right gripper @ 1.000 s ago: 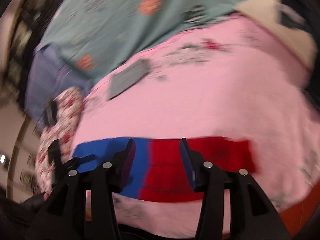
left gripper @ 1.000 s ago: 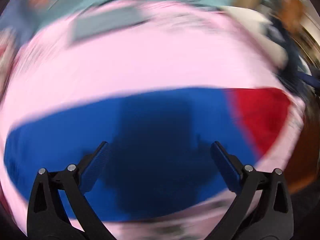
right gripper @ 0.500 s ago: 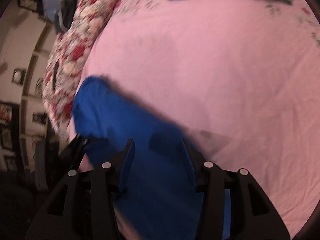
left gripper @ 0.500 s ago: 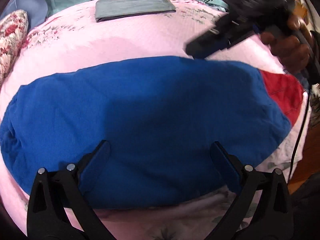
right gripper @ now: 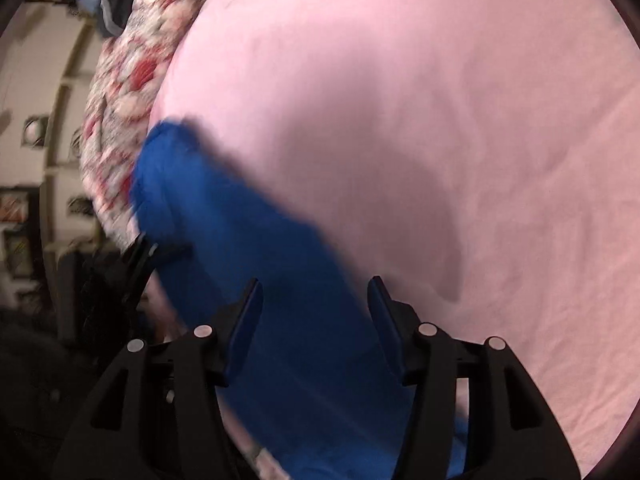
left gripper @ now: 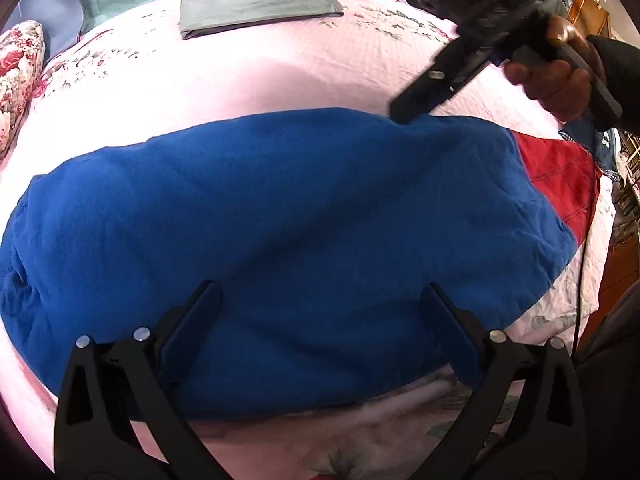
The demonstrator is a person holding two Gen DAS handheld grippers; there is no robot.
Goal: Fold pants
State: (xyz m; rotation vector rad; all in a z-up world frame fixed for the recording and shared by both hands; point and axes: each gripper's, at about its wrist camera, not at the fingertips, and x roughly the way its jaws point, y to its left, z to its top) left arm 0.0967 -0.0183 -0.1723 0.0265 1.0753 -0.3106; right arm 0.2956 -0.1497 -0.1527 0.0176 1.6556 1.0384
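Now the pants [left gripper: 280, 216] lie flat across the near half of the pink bedspread [left gripper: 248, 76], blue side up, a long band running left to right, with a red part [left gripper: 560, 176] showing at the right end. A second ago my left view was pure blur with the blue much lower in frame; it has since settled, so I read the cloth as laid out and at rest. Half a second ago the picture was already nearly the same as this one.

My left gripper [left gripper: 320, 332] hovers over the near edge of the blue cloth, jaws wide apart, nothing between the pads, not gripping.

My right gripper [right gripper: 316, 320] has swung in a lot: a second ago it faced the red end from the near side, now it points along the blue cloth from its far edge. In the left view I see it come down at the far edge [left gripper: 416, 104], tip at or just above the cloth; contact I can't confirm. Its jaws are opening, blue cloth showing between them in its own view, but the pads don't press on it.

Farther off: a folded grey cloth [left gripper: 256, 8] at the far side, well apart, and a floral pillow [left gripper: 16, 80] at the left.

My guess: the next fold isn't started; both grippers are lining up for a grab.
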